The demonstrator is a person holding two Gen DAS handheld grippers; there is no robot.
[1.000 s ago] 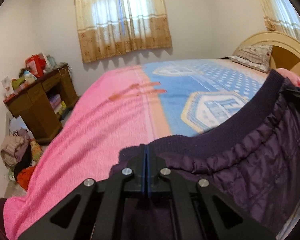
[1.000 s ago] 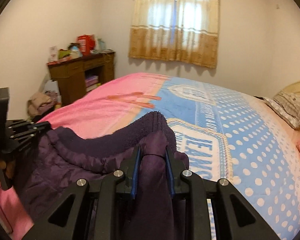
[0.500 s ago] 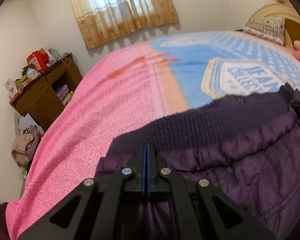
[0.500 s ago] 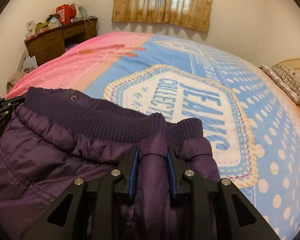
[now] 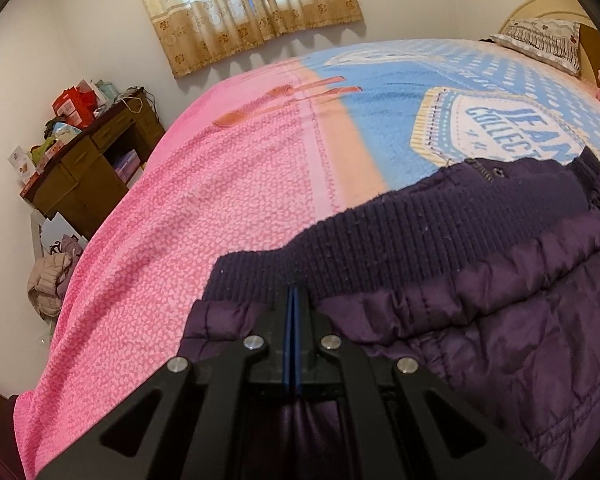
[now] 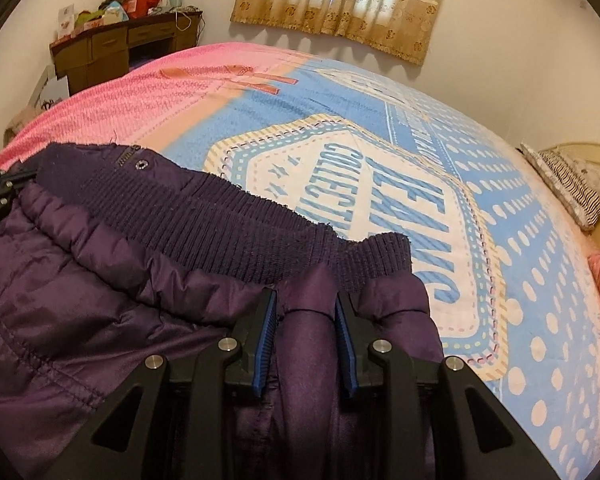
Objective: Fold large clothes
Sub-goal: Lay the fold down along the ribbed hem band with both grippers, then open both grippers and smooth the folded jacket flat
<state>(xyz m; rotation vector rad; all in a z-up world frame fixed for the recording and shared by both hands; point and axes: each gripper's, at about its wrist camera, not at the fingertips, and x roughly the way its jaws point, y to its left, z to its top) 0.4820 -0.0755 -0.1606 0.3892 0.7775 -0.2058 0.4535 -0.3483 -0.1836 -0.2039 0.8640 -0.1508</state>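
- A dark purple quilted jacket lies on the bed, its ribbed knit hem stretched across the blanket, over the line where the pink half meets the blue half.
- The left gripper has its fingers pressed fully together at the left end of the hem, with the jacket fabric bunched around the tips; whether cloth is actually pinched between them cannot be told.
- The right gripper sits at the other end of the hem. Its blue-padded fingers have just been opening, and a fold of the purple shell stands between them, still touching both pads.
- In the right wrist view a snap button and a zip end show on the far corner of the hem, near the black frame of the other gripper at the left edge.
- The blue half of the blanket carries a large white badge with blue lettering.
- A patterned pillow rests by the headboard.
- A dark wooden desk with clutter on top stands against the wall, beside a curtained window.
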